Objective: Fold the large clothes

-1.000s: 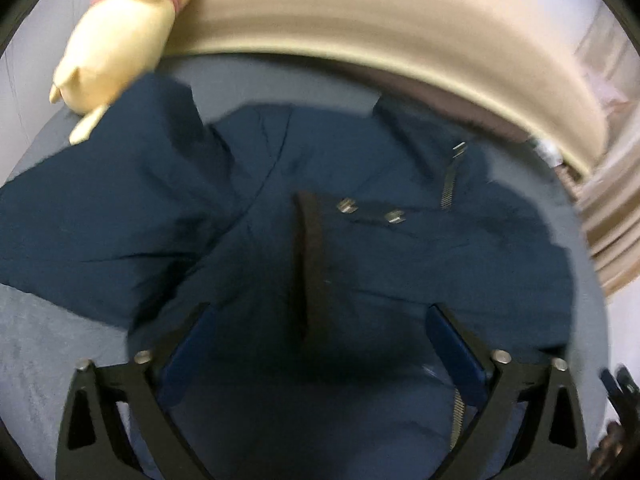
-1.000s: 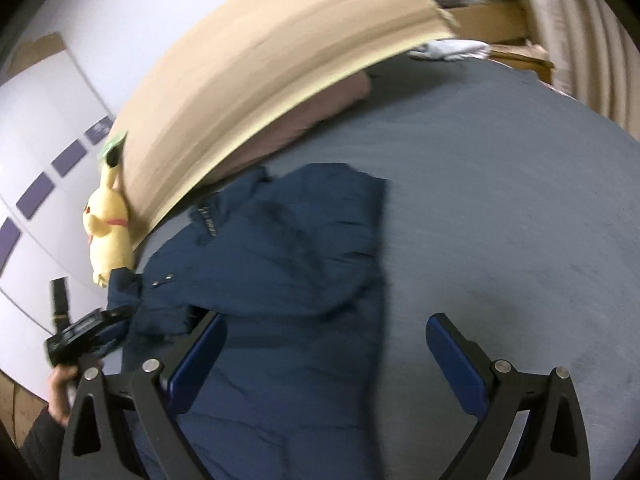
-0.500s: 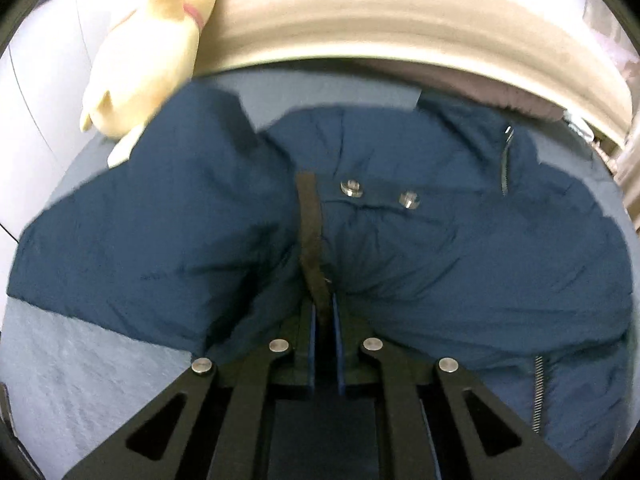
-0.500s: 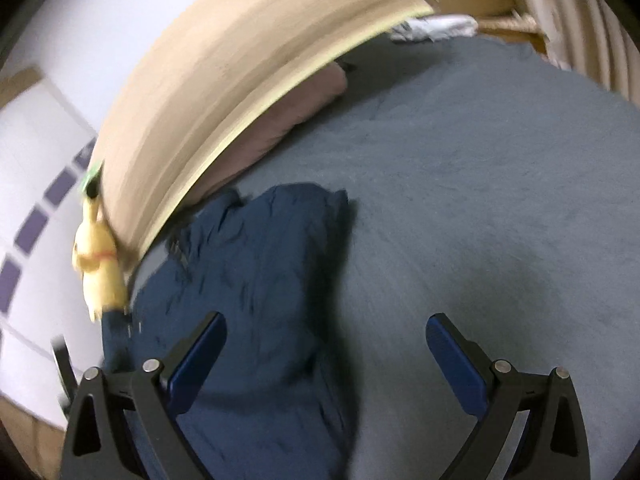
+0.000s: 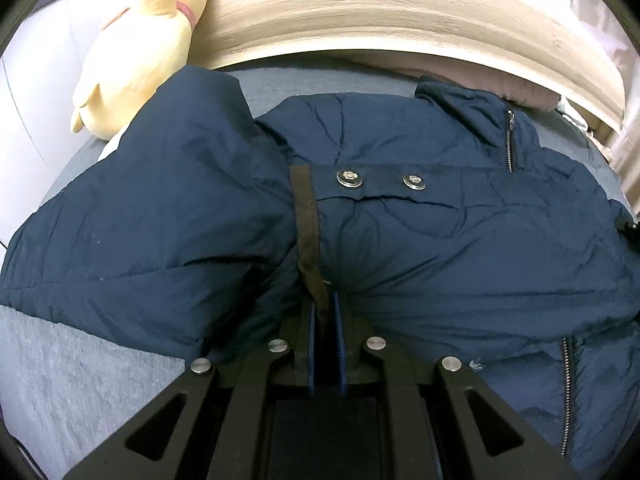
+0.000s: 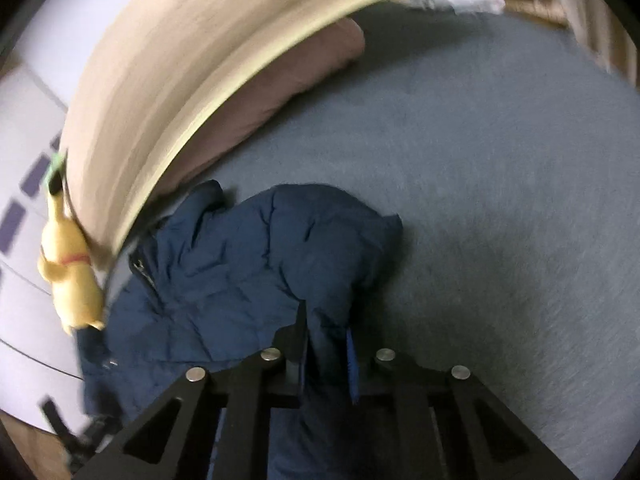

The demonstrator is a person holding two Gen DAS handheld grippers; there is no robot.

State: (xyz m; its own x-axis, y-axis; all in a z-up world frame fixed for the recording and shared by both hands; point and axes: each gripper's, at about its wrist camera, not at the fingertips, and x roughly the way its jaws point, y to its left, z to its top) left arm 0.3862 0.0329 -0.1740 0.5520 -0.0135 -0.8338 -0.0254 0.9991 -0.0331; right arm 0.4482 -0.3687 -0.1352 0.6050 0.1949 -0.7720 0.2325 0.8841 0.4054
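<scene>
The navy jacket point(image 5: 440, 240) is cut off at the lower right edge of the left wrist view. In the right wrist view, the yellow plush toy point(image 6: 70, 276) and beige headboard point(image 6: 192, 60) are blurred, and a dark object point(image 6: 88, 436) at lower left cannot be identified.

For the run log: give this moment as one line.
stage: grasp | left gripper: shut on navy jacket | right gripper: just closed on jacket | jacket on grey bed

On the gray bed point(image 6: 500, 168) there is one blue coat point(image 5: 440, 248) with two shiny snaps point(image 5: 349, 178), one yellow toy point(image 5: 140, 48) and one brown pillow point(image 6: 288, 92).
</scene>
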